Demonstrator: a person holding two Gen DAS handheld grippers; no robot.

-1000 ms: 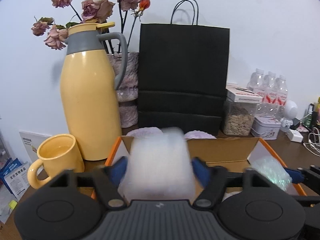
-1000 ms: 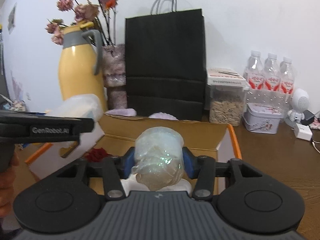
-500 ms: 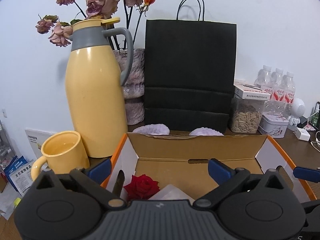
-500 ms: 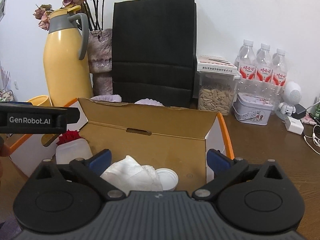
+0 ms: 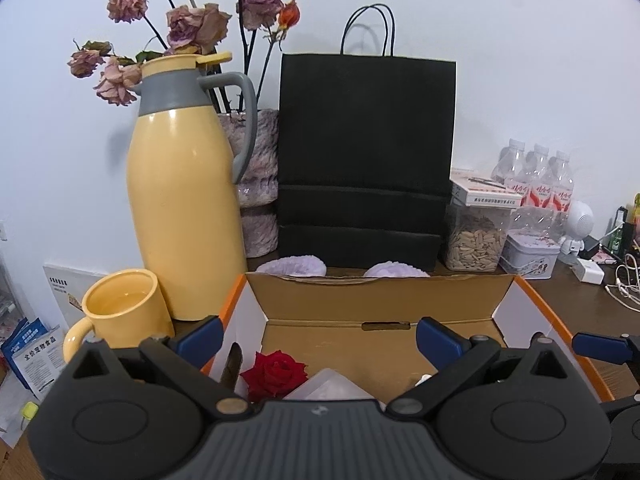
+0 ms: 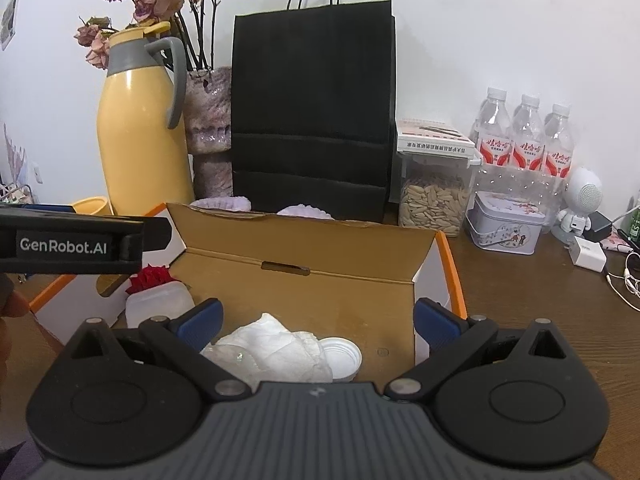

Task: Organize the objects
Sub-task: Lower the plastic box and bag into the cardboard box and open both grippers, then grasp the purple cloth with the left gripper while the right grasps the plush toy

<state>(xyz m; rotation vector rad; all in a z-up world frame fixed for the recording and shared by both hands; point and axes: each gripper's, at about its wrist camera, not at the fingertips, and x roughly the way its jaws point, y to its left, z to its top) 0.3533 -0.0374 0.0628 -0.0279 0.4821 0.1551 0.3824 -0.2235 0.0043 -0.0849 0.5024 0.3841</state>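
Note:
An open cardboard box (image 5: 380,294) with orange edges stands in front of me; it also shows in the right wrist view (image 6: 304,240). Inside lie a red rose (image 5: 276,372), a translucent white plastic container (image 6: 158,306), a crumpled white wrap (image 6: 272,350) and a white lid (image 6: 344,360). My left gripper (image 5: 318,338) is open and empty above the box's left part, over the rose and the container (image 5: 332,386). My right gripper (image 6: 316,320) is open and empty above the wrap. The left gripper's body (image 6: 72,244) shows at the left of the right wrist view.
A yellow jug (image 5: 184,208), a yellow mug (image 5: 122,312), a vase of dried roses (image 5: 260,184) and a black paper bag (image 5: 366,160) stand behind the box. To the right are a seed jar (image 6: 434,184), a tin (image 6: 508,222), water bottles (image 6: 528,136) and chargers with cables (image 6: 586,254).
A second ago my left gripper was shut on the white container and my right on the wrapped bundle. Both have opened, and the two things now lie in the box.

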